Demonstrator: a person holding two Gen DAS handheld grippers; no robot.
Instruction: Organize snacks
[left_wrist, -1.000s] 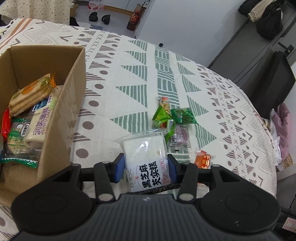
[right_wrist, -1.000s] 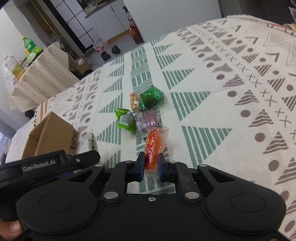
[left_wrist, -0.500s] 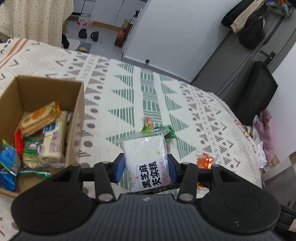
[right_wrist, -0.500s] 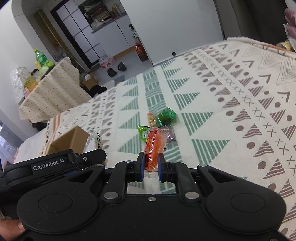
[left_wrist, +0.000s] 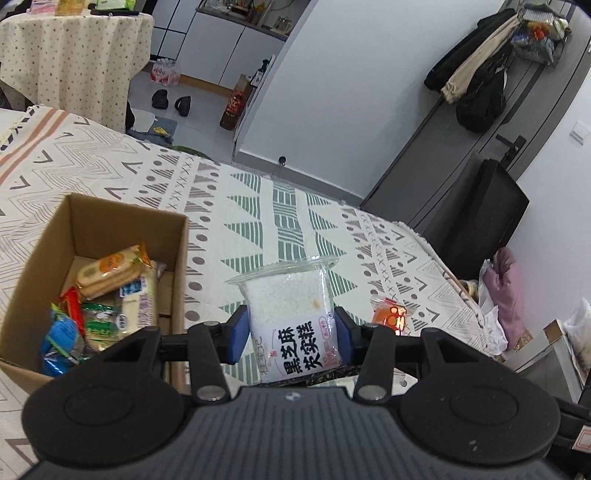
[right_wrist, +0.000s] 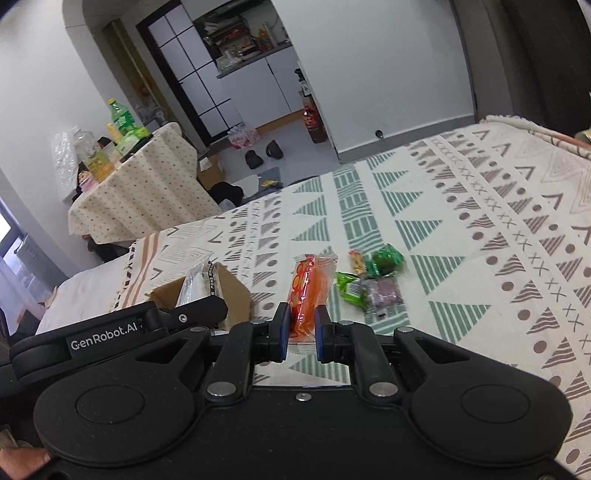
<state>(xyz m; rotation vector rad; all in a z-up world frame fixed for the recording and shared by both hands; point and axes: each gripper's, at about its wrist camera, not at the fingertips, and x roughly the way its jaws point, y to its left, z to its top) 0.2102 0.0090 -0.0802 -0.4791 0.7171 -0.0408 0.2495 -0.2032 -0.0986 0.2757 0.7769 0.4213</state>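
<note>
Both claws are up off the patterned cloth (left_wrist: 258, 206), each with a snack in its grip. The left gripper (left_wrist: 291, 334) is held level and raised above the cloth, its blue pads pressed against the two sides of a white rice cake packet (left_wrist: 291, 317). The packet stands upright between the fingers, clear seal on top, black lettering at the bottom, held in the air just right of the cardboard box (left_wrist: 181, 258).

The box sits at the near left of the cloth, open, with several wrapped snacks inside: a biscuit pack (left_wrist: 110, 271) on top, a white bar beneath it, and blue, red and green wrappers toward the near end.

The right gripper (right_wrist: 300, 330) is also lifted, tilted slightly, its fingers closed narrowly on an orange snack packet (right_wrist: 308, 291). That packet stands on end between the pads, its top well above the fingertips. From the right wrist view the left gripper shows at the left, its packet seen edge-on over the box (right_wrist: 236, 291).

Beyond the orange packet, a small cluster of sweets (right_wrist: 369, 280) lies on the cloth near the middle: green, purple and yellow wrappers touching one another. A fingertip (right_wrist: 22, 461) shows at the bottom left corner.
</note>
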